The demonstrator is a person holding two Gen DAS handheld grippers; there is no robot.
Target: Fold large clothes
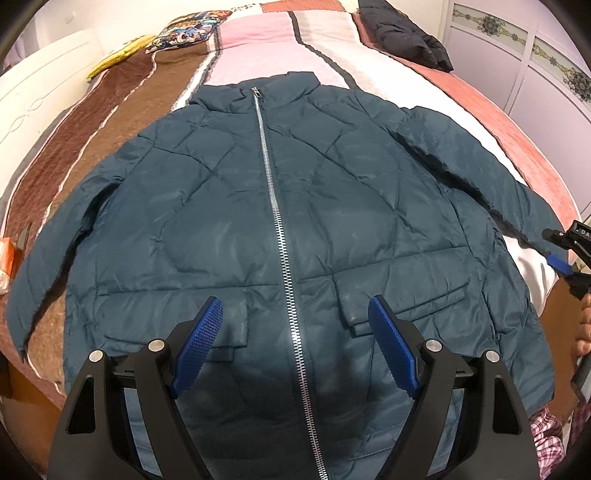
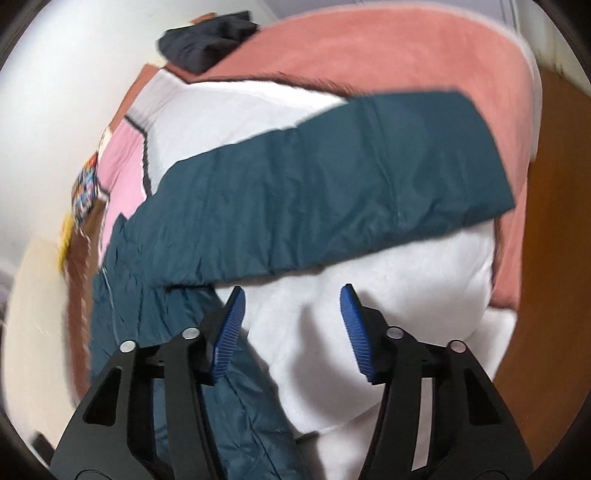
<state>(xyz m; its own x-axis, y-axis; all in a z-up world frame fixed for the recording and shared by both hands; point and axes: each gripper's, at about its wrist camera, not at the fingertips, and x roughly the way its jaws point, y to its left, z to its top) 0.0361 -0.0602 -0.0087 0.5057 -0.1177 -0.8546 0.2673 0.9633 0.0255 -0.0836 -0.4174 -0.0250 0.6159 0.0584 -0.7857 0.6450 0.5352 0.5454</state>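
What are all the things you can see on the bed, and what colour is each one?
Jacket: one, dark teal, spread flat on the bed, zipped shut, front up.
Zip: one, silver, down the jacket's middle.
Jacket sleeve: one, teal, stretched out over the white part of the bedspread.
Bedspread: one, brown, pink, white and salmon stripes.
Dark garment: one, black, far corner of the bed.
Cushion: one, many colours, head of the bed.
Yellow thing: one, beside the cushion; cannot tell what.
Wardrobe doors: white, beside the bed.
Left tongs: black, blue pads, open above the jacket's hem.
Right tongs: black, blue pads, open, holding nothing, below the sleeve.
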